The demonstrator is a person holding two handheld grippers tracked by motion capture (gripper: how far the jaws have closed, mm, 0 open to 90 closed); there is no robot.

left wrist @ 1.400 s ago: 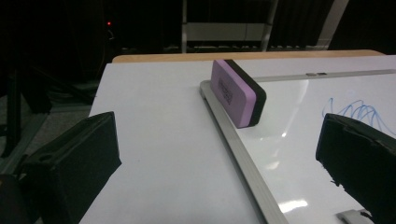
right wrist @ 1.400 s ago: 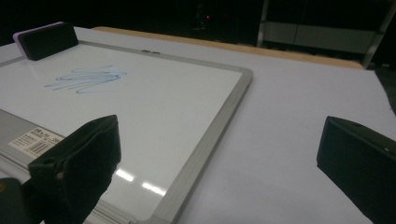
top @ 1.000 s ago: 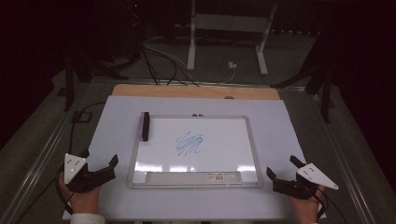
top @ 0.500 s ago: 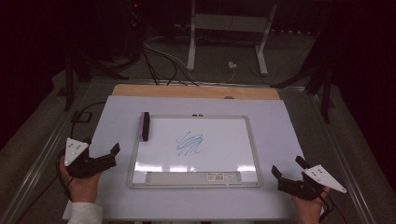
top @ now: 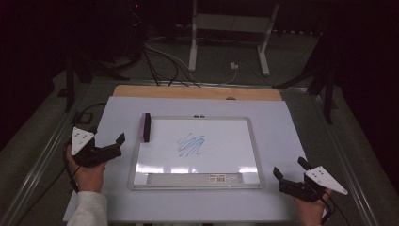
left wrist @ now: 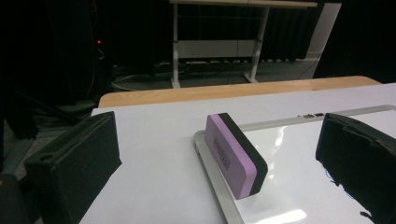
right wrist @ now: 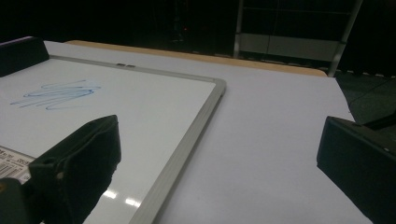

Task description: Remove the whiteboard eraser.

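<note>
- Left gripper, black two-jaw tool w/ grey three-cornered plate on top, held in a person's left hand over the left part of the white-covered bench. Jaws released, wide gap, nothing between them. White sleeve at the wrist.
- In the left gripper view the jaws stand apart at either side, and the eraser sits framed between them, farther off, not touching either.
- Purple-and-black block eraser w/ felt side lies on the left edge of the whiteboard, near its far-left corner, long side along the frame. Purple face toward the left gripper, black face toward the board's middle. It's just ahead & to the right of the left gripper, near but apart.
- White rectangular whiteboard w/ silver metal frame lies flat mid-bench. Barcode label strip along its near edge.
- Blue marker scribble abt mid-board, right of the eraser, well clear of it.
- Right gripper, same black build w/ grey plate, in the person's right hand at the near-right corner of the bench, just off the board's near-right corner. Jaws released, empty; right gripper view shows them spread over frame & bare bench.
- Light wooden strip along the far bench edge.
</note>
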